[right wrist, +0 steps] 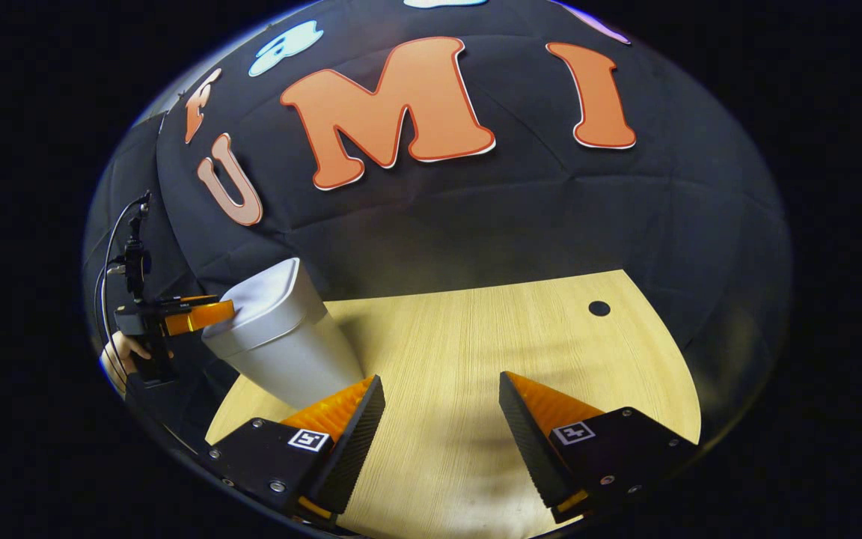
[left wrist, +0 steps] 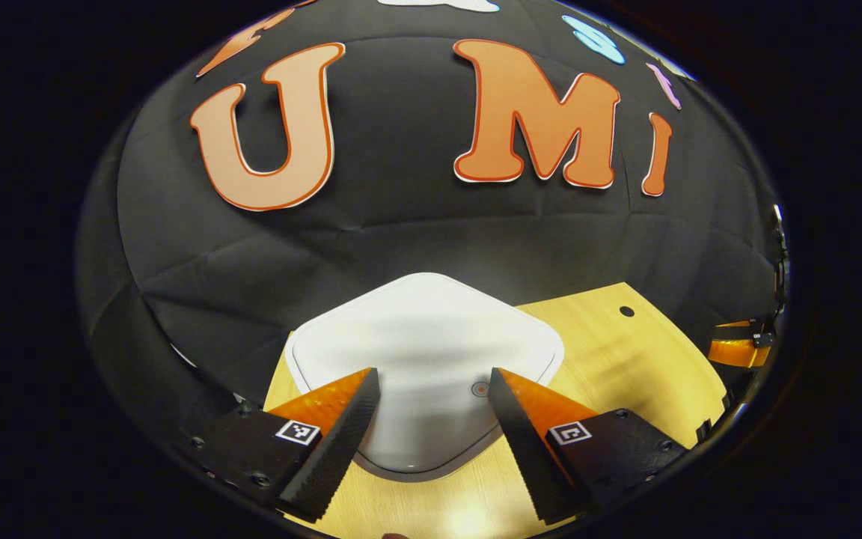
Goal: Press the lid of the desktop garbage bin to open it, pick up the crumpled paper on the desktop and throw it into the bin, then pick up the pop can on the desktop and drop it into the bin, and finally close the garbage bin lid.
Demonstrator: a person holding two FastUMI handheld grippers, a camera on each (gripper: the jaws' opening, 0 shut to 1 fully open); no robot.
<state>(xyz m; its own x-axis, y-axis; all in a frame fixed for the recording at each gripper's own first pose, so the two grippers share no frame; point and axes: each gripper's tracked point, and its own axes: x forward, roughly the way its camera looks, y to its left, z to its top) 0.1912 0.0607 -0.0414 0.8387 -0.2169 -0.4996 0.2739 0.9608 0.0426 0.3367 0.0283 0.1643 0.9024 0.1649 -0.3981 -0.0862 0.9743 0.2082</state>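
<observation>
Overhead, left gripper view: one white garbage bin point(left wrist: 423, 359) seen from above, lid point(left wrist: 431, 337) closed and flat, a small round red mark point(left wrist: 480, 388) near its front right edge. Left gripper point(left wrist: 435, 389) hangs just over the lid, two fingers spread wide, nothing between them; cannot tell whether the tips touch the lid. Bin stands at the left rear of the wooden desktop point(left wrist: 625, 359), close to the black cloth wall point(left wrist: 401, 224). One dark round hole point(left wrist: 626, 311) in the desktop, far right. At the right edge, part of the other gripper point(left wrist: 738, 346), too small to read.

Right gripper view: same bin point(right wrist: 281, 337) from the side, tapering downward, lid point(right wrist: 263, 296) shut. Left gripper point(right wrist: 206, 314) at the bin's top edge on its left side, held by a hand point(right wrist: 123, 359), with a cable point(right wrist: 113, 247) running up behind. Right gripper point(right wrist: 442, 404) well apart from the bin, over bare desktop point(right wrist: 461, 352), fingers spread, empty. Same hole point(right wrist: 599, 308) far right.

Count: one bin, one lid, two grippers, one hand, one hole.
</observation>
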